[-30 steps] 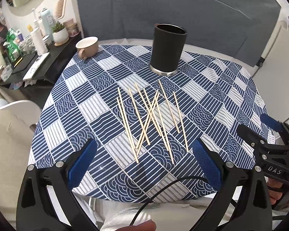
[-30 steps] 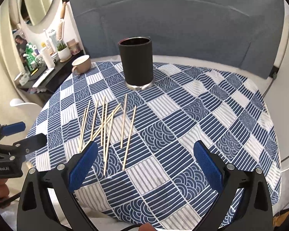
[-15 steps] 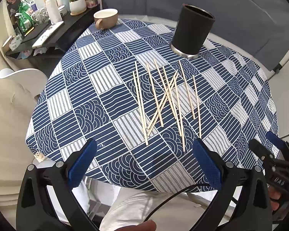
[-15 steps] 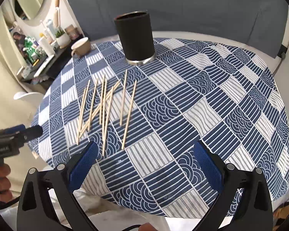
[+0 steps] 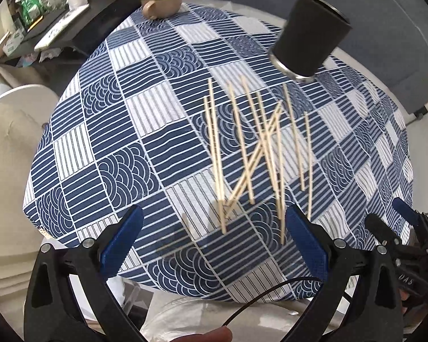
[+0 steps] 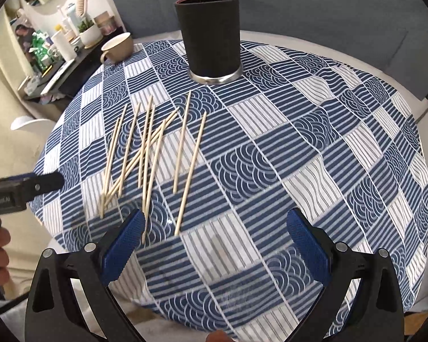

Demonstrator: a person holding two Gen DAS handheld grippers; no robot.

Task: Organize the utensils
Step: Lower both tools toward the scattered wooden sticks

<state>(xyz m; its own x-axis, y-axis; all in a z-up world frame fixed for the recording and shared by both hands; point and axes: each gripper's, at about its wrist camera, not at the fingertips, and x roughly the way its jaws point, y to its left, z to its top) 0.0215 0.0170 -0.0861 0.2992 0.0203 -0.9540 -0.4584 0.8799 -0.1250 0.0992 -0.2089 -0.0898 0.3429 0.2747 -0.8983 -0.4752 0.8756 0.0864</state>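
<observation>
Both the left gripper [image 5: 212,240] and right gripper [image 6: 214,242] are held apart, empty. Chopsticks [image 6: 154,154] are scattered ahead of them, before the cup [image 6: 212,40], presumably awaiting collection.

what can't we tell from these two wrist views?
- Inside of the black holder: both views see only its wall and rim.
- Exact count of wooden sticks: motion blur and overlaps in the left wrist view.
- Inside of the beige cup: too small and too low an angle.

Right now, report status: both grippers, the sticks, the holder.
Left gripper open, empty; right gripper open, empty. Thin wooden chopsticks loose on the blue patterned tablecloth, some crossed. Black cylindrical holder upright beyond them, path unobstructed.
</observation>
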